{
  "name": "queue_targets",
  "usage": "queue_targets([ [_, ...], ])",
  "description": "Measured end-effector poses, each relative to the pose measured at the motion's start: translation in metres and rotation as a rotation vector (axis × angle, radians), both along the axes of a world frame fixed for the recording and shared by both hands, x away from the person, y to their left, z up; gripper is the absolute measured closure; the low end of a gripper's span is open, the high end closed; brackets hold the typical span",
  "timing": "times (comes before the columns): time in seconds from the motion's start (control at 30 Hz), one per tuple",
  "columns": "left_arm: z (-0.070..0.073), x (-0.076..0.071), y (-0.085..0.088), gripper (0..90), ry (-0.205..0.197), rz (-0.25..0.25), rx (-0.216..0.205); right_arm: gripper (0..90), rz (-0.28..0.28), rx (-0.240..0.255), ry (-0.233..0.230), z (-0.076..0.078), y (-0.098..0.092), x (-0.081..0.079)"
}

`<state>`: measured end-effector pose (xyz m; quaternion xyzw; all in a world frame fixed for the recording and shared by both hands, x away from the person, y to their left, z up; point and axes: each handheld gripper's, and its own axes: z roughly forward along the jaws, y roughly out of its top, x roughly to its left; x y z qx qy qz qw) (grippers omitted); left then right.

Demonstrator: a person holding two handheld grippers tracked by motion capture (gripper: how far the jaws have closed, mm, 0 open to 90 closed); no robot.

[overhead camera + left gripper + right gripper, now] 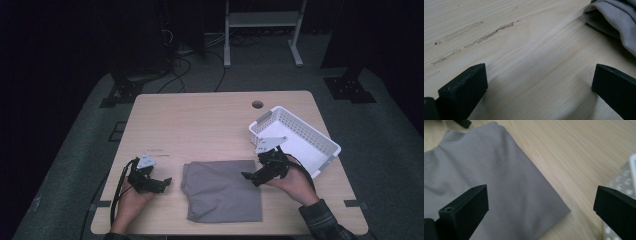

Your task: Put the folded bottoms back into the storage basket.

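A folded grey cloth lies flat on the wooden surface, near its front edge, between the two grippers. The left gripper sits just left of the cloth, jaws spread wide over bare wood, holding nothing. The right gripper hovers at the cloth's far right corner, jaws also spread and empty. A white perforated basket stands just beside it, to the right.

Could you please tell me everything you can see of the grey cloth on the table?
The grey cloth is a soft, plain fabric, folded into a rough rectangle with a rumpled left edge. It lies flat on the wooden table near its front edge, between the open left gripper and right gripper; neither holds it.
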<state>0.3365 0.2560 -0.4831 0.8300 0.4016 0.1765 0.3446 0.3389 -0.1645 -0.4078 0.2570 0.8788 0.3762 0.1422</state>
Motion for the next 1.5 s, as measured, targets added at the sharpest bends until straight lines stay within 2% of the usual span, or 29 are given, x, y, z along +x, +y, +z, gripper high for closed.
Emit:
queue_targets([
  [0.23,0.0,0.0,0.0,0.0,0.0,0.0,0.0,0.0,0.072,-0.002,0.019,-0.01,0.017,-0.004],
  [0.87,0.0,0.0,0.0,0.0,0.0,-0.003,0.001,0.0,0.165,-0.034,0.057,-0.032,0.053,-0.009],
  [1.07,0.0,0.0,0.0,0.0,0.0,-0.003,0.001,0.0,0.195,-0.049,0.052,-0.039,0.063,-0.009],
  [1.33,0.0,0.0,0.0,0.0,0.0,-0.003,0.001,0.0,0.24,-0.043,0.055,-0.046,0.076,-0.012],
  [1.5,0.0,0.0,0.0,0.0,-0.001,-0.004,0.001,0.0,0.266,-0.055,0.06,-0.056,0.084,-0.012],
])
